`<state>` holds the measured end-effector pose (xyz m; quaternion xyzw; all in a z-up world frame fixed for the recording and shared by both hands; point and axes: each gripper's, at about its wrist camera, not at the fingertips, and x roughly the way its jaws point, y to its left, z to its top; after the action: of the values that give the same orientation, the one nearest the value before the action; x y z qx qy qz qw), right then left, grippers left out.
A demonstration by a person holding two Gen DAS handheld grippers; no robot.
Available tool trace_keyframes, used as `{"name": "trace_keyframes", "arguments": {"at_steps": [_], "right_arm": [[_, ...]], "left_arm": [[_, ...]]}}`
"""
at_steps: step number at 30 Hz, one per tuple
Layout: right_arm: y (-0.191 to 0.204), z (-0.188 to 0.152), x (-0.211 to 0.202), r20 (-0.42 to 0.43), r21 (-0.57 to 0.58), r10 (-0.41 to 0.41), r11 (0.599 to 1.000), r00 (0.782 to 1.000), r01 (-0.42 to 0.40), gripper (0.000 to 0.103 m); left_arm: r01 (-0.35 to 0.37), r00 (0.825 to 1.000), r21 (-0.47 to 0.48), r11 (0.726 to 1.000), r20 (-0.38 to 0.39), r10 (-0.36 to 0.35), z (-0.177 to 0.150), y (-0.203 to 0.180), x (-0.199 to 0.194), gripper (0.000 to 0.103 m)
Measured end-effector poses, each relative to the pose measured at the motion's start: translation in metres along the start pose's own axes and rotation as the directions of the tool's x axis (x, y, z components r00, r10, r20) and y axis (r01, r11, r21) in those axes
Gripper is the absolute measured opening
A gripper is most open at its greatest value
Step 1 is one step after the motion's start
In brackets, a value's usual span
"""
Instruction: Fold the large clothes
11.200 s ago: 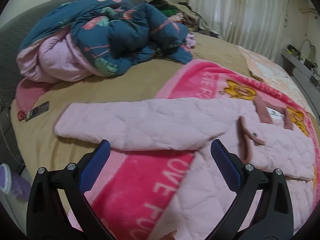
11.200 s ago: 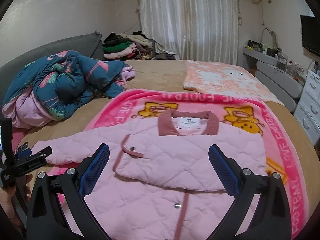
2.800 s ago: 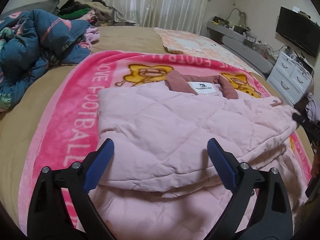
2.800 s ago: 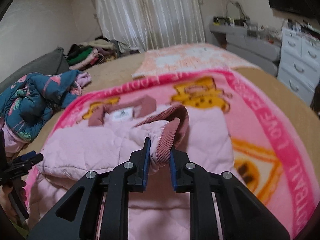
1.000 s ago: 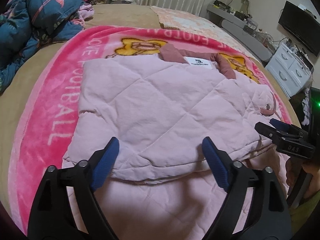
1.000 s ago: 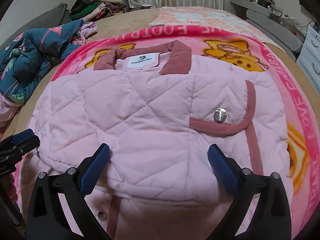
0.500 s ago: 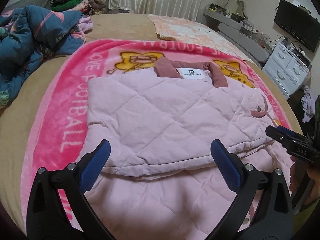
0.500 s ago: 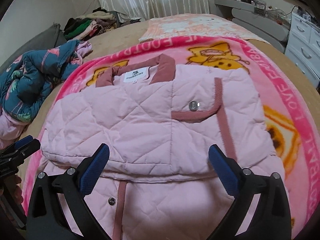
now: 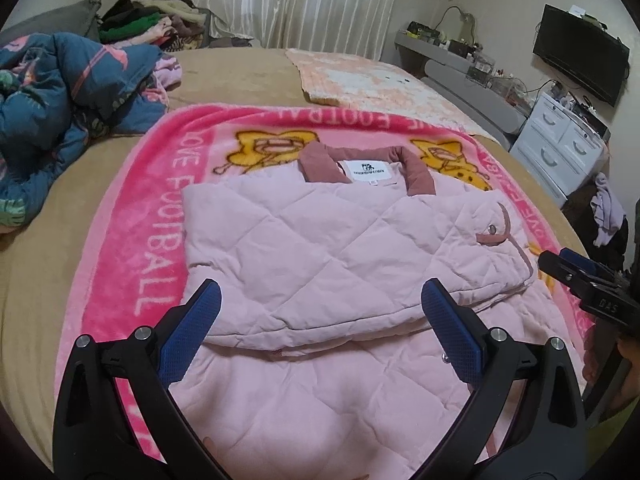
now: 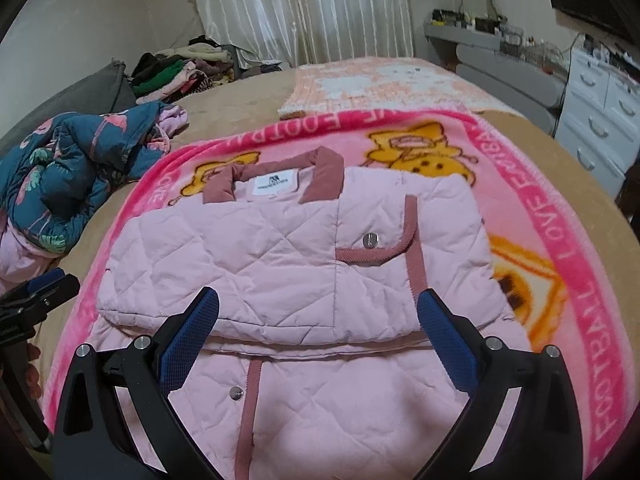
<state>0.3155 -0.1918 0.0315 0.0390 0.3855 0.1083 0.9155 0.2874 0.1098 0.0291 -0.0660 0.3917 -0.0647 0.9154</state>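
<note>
lying flat on the pink blanket (image 9: 120, 216), the pink quilted jacket (image 9: 320, 248) sits mid-bed, collar (image 10: 324, 172) toward the far side w/ white label showing. both sleeves folded in across the chest, making a thick upper layer; lower body of jacket spreads out beneath it toward the cameras. dark pink trim strip + metal snap (image 10: 371, 240) visible on the folded sleeve at right of right-wrist view; another snap (image 10: 236, 393) on the front placket lower down.

left gripper (image 9: 320, 328): jaws spread wide, nothing between the blue pads, hovering above the jacket's lower part, no contact w/ fabric. right gripper (image 10: 318, 332): jaws likewise released and wide, empty, above the fold edge. each gripper shows at the edge of the other's view, left one beside the jacket's left side, right one beside its right side; a hand (image 10: 34, 368) partly seen under the left one.

bed (image 9: 240, 76) has a tan cover. blue patterned quilt (image 9: 60, 92) bunched at far left, well apart from jacket. pile of clothes (image 10: 180, 72) near the curtain (image 9: 296, 0). peach blanket (image 9: 360, 80) beyond the pink one. white drawers (image 9: 560, 148) + tv (image 9: 580, 52) at right.
</note>
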Motion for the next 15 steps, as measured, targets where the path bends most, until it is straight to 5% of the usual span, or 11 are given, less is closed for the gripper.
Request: {"name": "trace_keyframes", "arguments": {"at_steps": [15], "right_arm": [[-0.003,0.000,-0.060,0.068,-0.037,0.029,0.999,0.997,-0.026,0.099]], "left_arm": [[0.043,0.995,-0.002,0.999,0.089,-0.043,-0.006,-0.023,-0.059,0.094]]}}
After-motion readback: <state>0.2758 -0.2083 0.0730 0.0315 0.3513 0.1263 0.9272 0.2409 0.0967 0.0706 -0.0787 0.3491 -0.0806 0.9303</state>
